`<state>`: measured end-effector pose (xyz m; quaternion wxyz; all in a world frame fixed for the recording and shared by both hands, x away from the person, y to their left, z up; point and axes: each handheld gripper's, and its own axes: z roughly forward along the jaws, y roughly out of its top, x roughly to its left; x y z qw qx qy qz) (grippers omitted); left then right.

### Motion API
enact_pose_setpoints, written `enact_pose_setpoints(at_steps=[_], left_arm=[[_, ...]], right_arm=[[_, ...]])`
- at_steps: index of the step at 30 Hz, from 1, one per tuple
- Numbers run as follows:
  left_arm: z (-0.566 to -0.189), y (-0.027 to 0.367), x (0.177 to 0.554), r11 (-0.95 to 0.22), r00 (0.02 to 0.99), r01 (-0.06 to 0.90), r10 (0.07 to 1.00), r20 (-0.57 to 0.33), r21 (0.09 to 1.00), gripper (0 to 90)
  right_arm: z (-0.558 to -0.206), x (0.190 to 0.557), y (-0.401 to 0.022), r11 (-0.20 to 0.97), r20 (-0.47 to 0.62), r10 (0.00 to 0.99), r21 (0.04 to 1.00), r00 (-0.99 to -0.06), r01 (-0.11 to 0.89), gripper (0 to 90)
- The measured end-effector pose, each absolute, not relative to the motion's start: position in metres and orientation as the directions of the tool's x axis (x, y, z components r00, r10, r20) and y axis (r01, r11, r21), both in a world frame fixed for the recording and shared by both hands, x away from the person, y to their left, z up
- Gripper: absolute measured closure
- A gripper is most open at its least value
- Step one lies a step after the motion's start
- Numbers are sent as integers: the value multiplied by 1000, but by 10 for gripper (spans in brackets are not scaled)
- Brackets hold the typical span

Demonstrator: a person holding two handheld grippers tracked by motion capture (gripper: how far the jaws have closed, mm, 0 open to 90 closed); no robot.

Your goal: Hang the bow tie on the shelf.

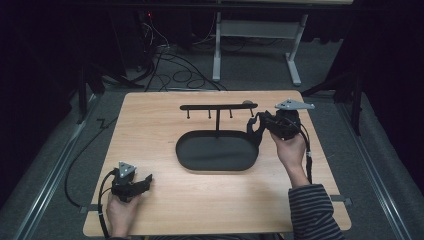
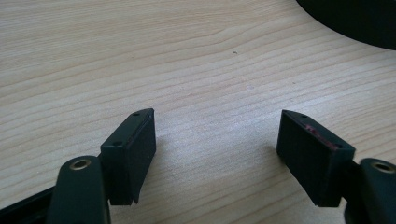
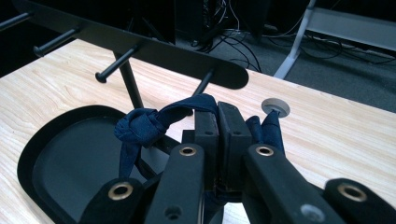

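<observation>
Hanging a blue cloth loop on the black rack

The right hand-held gripper (image 3: 217, 122) is squeezed tight on a dark blue cloth loop (image 3: 140, 126) with a knot in it. The cloth hangs out to the side of its jaws, just under the end peg (image 3: 204, 83) of the black rack (image 3: 140, 44) and over the edge of the black tray (image 1: 216, 150). The left hand-held gripper (image 2: 217, 149) rests far away on the wooden surface (image 1: 200, 200), jaws wide apart with nothing between them. The loop looks floppy and the pegs are thin, so I think it could miss the peg and fall into the tray. If the gripper bumps the rack, the rack might tip. The knot could also catch on the peg.
</observation>
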<state>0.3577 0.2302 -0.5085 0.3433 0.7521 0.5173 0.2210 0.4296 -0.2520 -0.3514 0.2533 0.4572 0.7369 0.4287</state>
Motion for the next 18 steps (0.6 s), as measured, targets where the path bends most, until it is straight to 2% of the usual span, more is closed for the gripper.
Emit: enact_pose_setpoints(at_steps=[18], left_arm=[[-508, 231, 358, -228, 370, 628, 929, -27, 744, 286]], right_arm=[[-349, 449, -244, 195, 20, 912, 859, -411, 474, 892]])
